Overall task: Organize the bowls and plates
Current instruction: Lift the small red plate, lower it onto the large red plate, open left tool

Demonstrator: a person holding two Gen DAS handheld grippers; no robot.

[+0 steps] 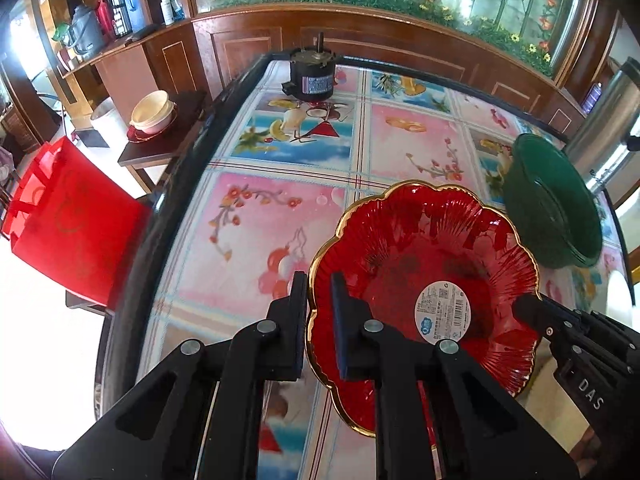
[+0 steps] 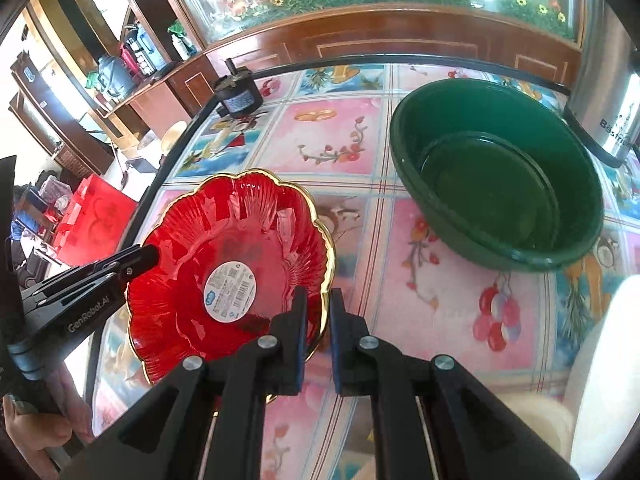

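Left tongs (image 1: 319, 304) and right tongs (image 2: 319, 312): each clenched on opposite rims of one red plate (image 1: 420, 280), held above the desk (image 1: 280, 216); near rim hidden. Beyond: one green basin (image 2: 496, 172), one motor (image 1: 312, 76).

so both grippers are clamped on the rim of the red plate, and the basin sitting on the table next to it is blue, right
Not quite: the basin is dark green, not blue, as the right wrist view shows plainly. The rest holds: the left gripper and the right gripper are each clamped on the gold rim of the red plate, on opposite sides, and the basin sits beside it on the table.
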